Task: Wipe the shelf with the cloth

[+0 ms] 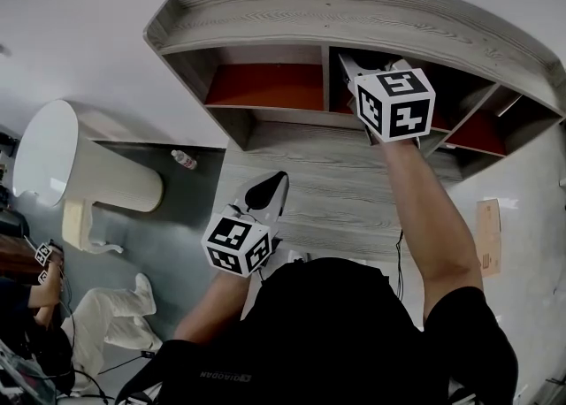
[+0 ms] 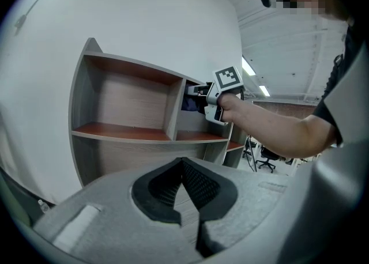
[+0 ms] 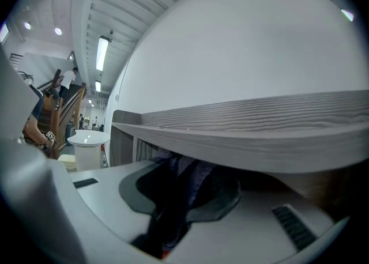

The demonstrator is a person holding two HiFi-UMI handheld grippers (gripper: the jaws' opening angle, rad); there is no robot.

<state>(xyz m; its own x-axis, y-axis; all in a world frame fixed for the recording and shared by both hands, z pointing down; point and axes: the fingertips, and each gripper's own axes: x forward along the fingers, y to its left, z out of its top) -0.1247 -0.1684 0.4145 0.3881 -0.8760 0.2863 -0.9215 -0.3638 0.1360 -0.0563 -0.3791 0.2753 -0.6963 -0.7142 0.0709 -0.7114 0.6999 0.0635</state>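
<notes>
The grey wood shelf unit (image 1: 354,14) has red-brown boards (image 1: 265,85) and stands against a white wall. My right gripper (image 1: 373,65) reaches into its upper middle compartment, shut on a dark blue cloth (image 3: 187,185) just under the top board (image 3: 259,130). From the left gripper view, the cloth (image 2: 189,102) shows in that compartment ahead of the right gripper (image 2: 202,98). My left gripper (image 1: 277,179) hangs low near my body, away from the shelf (image 2: 121,133). It (image 2: 183,162) is shut, its pad tips touching with nothing between them.
A white rounded table (image 1: 80,164) stands at the left, with a small bottle (image 1: 184,160) on the floor beside it. A seated person (image 1: 44,297) is at the lower left. A sheet of paper (image 1: 488,235) lies at the right. An office chair (image 2: 266,159) stands beyond the shelf.
</notes>
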